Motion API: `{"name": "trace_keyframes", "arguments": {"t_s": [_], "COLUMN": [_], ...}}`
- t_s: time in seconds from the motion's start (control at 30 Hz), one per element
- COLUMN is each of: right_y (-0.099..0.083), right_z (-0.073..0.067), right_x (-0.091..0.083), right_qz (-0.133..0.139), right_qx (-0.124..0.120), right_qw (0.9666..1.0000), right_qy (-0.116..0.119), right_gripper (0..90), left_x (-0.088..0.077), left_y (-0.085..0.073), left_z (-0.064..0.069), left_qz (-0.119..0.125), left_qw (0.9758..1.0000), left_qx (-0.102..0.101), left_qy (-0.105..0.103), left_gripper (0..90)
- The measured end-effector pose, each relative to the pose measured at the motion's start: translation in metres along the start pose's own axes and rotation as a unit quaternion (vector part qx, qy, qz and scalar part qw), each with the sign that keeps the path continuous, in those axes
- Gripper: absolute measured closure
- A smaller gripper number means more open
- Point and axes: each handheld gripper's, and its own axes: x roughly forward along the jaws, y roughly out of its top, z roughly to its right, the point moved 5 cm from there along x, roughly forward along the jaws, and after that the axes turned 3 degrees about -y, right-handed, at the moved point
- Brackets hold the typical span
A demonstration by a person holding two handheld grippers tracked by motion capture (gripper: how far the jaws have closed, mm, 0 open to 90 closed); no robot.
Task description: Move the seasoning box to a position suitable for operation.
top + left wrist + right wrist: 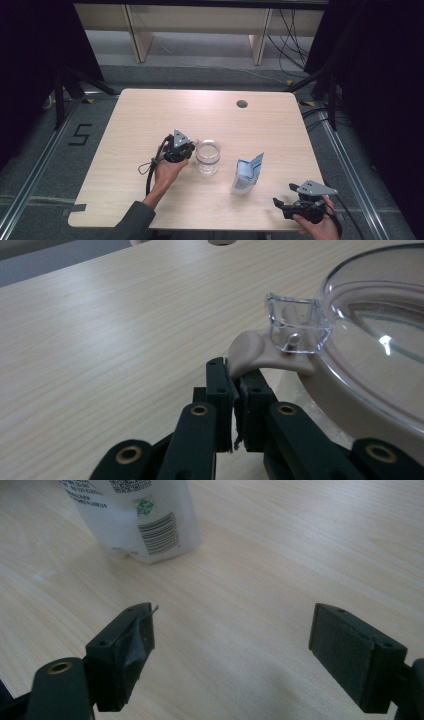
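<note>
A clear round jar [207, 156] stands mid-table. In the left gripper view its transparent lid [380, 335] has a beige rim with a beige tab [250, 347] and a clear plastic clasp [297, 322] above it. My left gripper [191, 150] [235, 390] is at the jar's left side, shut on that beige tab. A white and blue pouch [246, 174] [140, 520] stands upright to the right of the jar. My right gripper [280, 204] [232, 630] hovers low near the table's front right corner, open and holding nothing, with the pouch beyond its jaws.
The wooden table [150, 115] has a round cable hole [242, 104] at the back right. Its front edge [200, 226] runs close to my right hand. Dark curtains and floor rails flank the table, and wooden furniture legs stand behind it.
</note>
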Motion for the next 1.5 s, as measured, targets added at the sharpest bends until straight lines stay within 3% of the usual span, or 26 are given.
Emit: {"name": "trace_keyframes", "arguments": {"t_s": [0.03, 0.07, 0.1, 0.17, 0.3, 0.33, 0.5, 0.53, 0.57, 0.67, 0.7, 0.77, 0.83, 0.87, 0.9, 0.93, 0.97, 1.03, 1.1, 1.2, 1.33, 1.5], "right_y": [0.0, 0.0, 0.0, 0.0, 0.0, 0.0, 0.0, 0.0, 0.0, 0.0, 0.0, 0.0, 0.0, 0.0, 0.0, 0.0, 0.0, 0.0, 0.0, 0.0, -0.001, 0.0], "right_z": [0.0, 0.0, 0.0, 0.0, -0.001, -0.002, -0.002, -0.004, -0.003, -0.003, -0.004, -0.001, -0.003, -0.002, -0.002, -0.002, -0.001, -0.001, -0.003, -0.001, -0.004, -0.005], "right_x": [0.0, 0.0, 0.0, 0.0, 0.0, 0.0, 0.0, 0.0, 0.0, 0.0, 0.0, 0.0, 0.0, 0.0, 0.0, 0.001, 0.001, 0.001, 0.001, 0.001, 0.0, 0.002], "right_qz": [-0.001, -0.002, 0.003, 0.004, -0.002, -0.002, -0.002, -0.004, 0.001, -0.002, -0.005, -0.002, 0.0, 0.001, 0.001, 0.001, 0.001, 0.002, -0.008, 0.002, -0.008, -0.006], "right_qx": [0.001, 0.001, -0.006, -0.008, -0.001, -0.001, -0.006, 0.008, -0.003, 0.0, 0.004, -0.005, 0.0, -0.005, -0.004, -0.005, -0.01, -0.012, -0.008, -0.009, 0.002, -0.001], "right_qw": [1.0, 1.0, 1.0, 1.0, 1.0, 1.0, 1.0, 1.0, 1.0, 1.0, 1.0, 1.0, 1.0, 1.0, 1.0, 1.0, 0.9999, 0.9999, 0.9998, 0.9999, 1.0, 1.0], "right_qy": [0.0, -0.001, -0.002, -0.003, 0.003, 0.003, -0.002, -0.004, -0.006, -0.002, -0.001, -0.006, -0.004, -0.007, -0.005, -0.007, -0.007, -0.006, 0.016, -0.008, -0.001, 0.003], "right_gripper": [19.1, 19.2, 19.1, 19.2, 19.1, 19.1, 19.1, 19.2, 19.2, 19.2, 19.1, 19.1, 19.2, 19.1, 19.1, 19.1, 19.2, 19.1, 19.1, 19.1, 19.1, 19.2], "left_x": [0.0, 0.001, -0.003, -0.009, -0.015, -0.018, -0.026, -0.029, -0.031, -0.035, -0.039, -0.041, -0.042, -0.048, -0.046, -0.046, -0.054, -0.055, -0.059, -0.063, -0.072, -0.08], "left_y": [0.0, 0.002, 0.002, 0.001, -0.003, -0.005, -0.011, -0.012, -0.013, -0.016, -0.019, -0.021, -0.022, -0.026, -0.026, -0.026, -0.032, -0.033, -0.039, -0.042, -0.049, -0.054], "left_z": [0.0, 0.007, 0.008, 0.01, 0.013, 0.014, 0.02, 0.02, 0.023, 0.026, 0.027, 0.03, 0.031, 0.031, 0.034, 0.034, 0.031, 0.031, 0.033, 0.033, 0.034, 0.037], "left_qz": [0.0, 0.032, 0.027, 0.027, 0.03, 0.022, 0.03, 0.025, 0.035, 0.036, 0.03, 0.04, 0.041, 0.019, 0.038, 0.038, 0.002, -0.003, -0.001, -0.001, 0.002, 0.007], "left_qw": [1.0, 0.9989, 0.9994, 0.9995, 0.9992, 0.9996, 0.999, 0.9993, 0.9985, 0.9985, 0.9991, 0.998, 0.9982, 0.9995, 0.9981, 0.9981, 0.9999, 0.9999, 0.9996, 0.9994, 0.9989, 0.9992], "left_qx": [0.0, -0.034, -0.022, -0.018, -0.027, -0.019, -0.033, -0.027, -0.042, -0.041, -0.029, -0.048, -0.044, -0.025, -0.049, -0.049, -0.01, -0.013, -0.028, -0.034, -0.046, -0.039], "left_qy": [0.0, -0.003, 0.001, 0.007, 0.004, 0.005, 0.001, 0.004, 0.004, 0.006, 0.004, 0.008, 0.008, 0.007, 0.007, 0.007, 0.004, 0.005, 0.001, -0.001, -0.008, -0.007], "left_gripper": [84.9, 84.8, 84.7, 84.4, 84.0, 84.1, 84.0, 83.8, 83.6, 83.4, 83.6, 83.6, 83.7, 83.7, 83.7, 83.8, 83.9, 84.1, 84.1, 84.1, 83.2, 82.9]}}
